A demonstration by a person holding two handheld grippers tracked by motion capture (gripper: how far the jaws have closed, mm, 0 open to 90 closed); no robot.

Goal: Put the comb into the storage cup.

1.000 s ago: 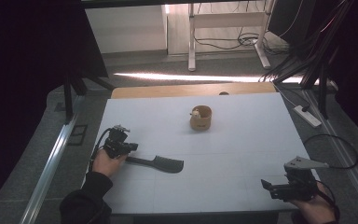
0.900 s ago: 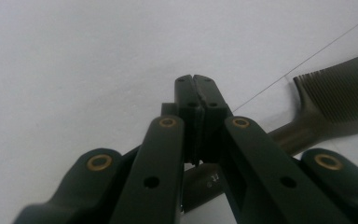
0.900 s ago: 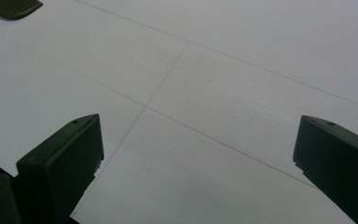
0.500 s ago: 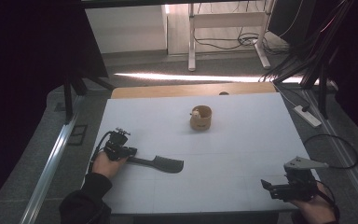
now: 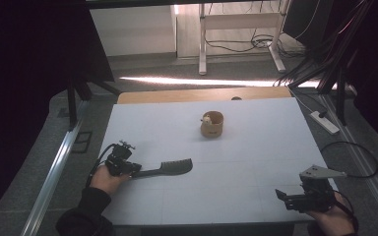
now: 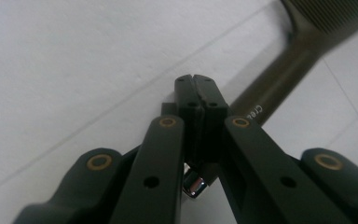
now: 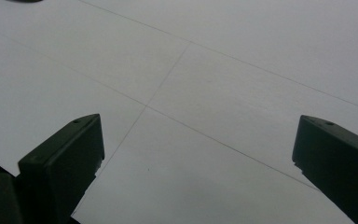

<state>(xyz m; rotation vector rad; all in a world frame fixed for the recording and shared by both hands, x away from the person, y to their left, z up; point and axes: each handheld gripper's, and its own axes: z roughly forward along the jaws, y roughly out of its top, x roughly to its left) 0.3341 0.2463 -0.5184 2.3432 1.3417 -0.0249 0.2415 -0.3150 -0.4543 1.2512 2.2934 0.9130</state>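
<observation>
The comb [image 5: 170,168] lies flat on the white table [image 5: 256,147], near its left front, teeth end pointing right. The left gripper [image 5: 128,168] has its jaws closed tight on the comb's handle end. The right gripper [image 5: 281,195] rests at the right front of the table, well apart, jaws wide open and holding nothing. A wooden cup [image 5: 211,124] stands farther back, mid-table.

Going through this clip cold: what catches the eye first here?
The dark comb lying flat on the white table, left of centre, with the left gripper shut on its handle end. Beyond it, near the table's middle, stands a small wooden cup with something pale inside. The right gripper waits open at the near right corner, holding nothing.
</observation>
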